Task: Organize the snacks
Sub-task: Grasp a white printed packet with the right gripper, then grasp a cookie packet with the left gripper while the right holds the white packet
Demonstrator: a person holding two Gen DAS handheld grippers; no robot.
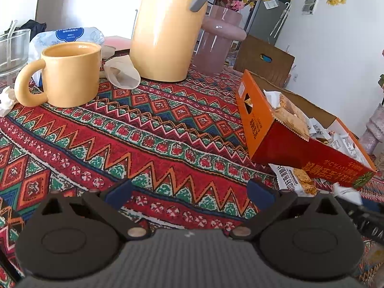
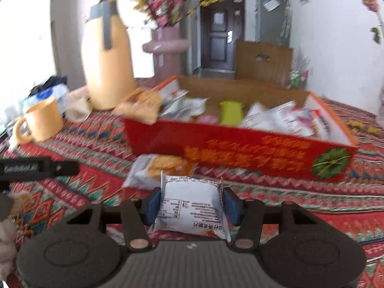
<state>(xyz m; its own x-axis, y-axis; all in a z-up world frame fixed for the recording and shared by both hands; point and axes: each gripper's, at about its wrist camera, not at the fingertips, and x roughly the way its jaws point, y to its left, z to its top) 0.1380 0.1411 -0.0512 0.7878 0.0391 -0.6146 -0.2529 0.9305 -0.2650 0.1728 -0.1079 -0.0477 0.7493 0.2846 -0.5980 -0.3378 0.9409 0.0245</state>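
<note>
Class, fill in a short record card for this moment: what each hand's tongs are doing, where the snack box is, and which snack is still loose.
left tongs: open, empty, above the tablecloth
right tongs: shut on white snack packet
red snack box: open-topped, on the cloth, holding wrapped snacks
loose snack packet: on the cloth, in front of the box

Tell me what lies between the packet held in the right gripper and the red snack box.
One loose snack packet lies on the tablecloth between the held white packet in the right gripper and the red box; the right wrist view shows it.
</note>
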